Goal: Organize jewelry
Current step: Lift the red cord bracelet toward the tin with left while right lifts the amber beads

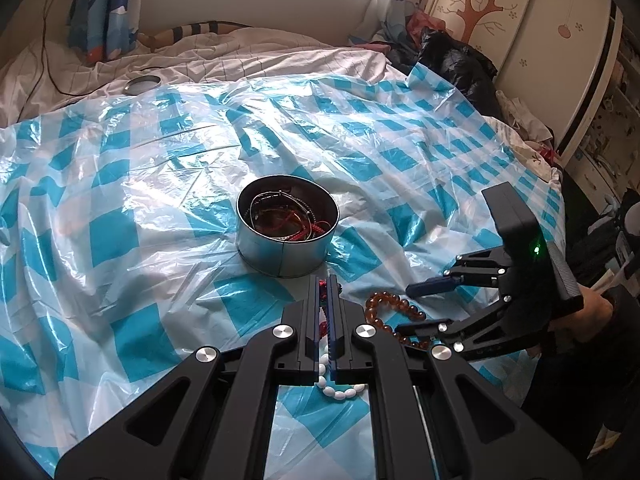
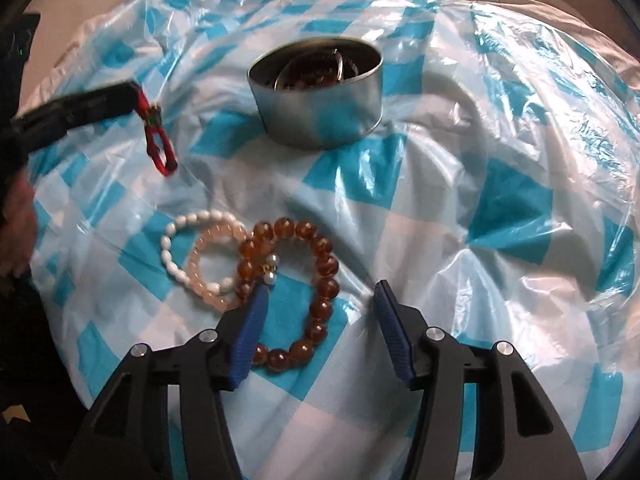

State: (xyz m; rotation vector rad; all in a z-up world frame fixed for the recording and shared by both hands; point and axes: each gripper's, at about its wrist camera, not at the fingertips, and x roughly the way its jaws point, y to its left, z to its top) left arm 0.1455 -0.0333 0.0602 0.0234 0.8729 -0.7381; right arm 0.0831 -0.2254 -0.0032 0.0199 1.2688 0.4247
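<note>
A round metal tin [image 1: 287,227] [image 2: 318,94] holding several bracelets stands on the blue-checked plastic sheet. My left gripper [image 1: 325,284] is shut on a red bracelet [image 2: 158,142], which hangs from its tips left of the tin, above the sheet. An amber bead bracelet [image 2: 320,280] [image 1: 390,310], a pink bead bracelet [image 2: 212,264] and a white bead bracelet [image 2: 176,252] [image 1: 340,392] lie together on the sheet. My right gripper [image 2: 320,300] is open over the amber bracelet, its left finger [image 2: 252,332] inside the loop.
The sheet [image 1: 160,200] covers a bed with rumpled white bedding behind. A round metal lid [image 1: 142,84] lies at the far edge. A black bag [image 1: 452,60] and a wardrobe [image 1: 540,40] stand at the far right.
</note>
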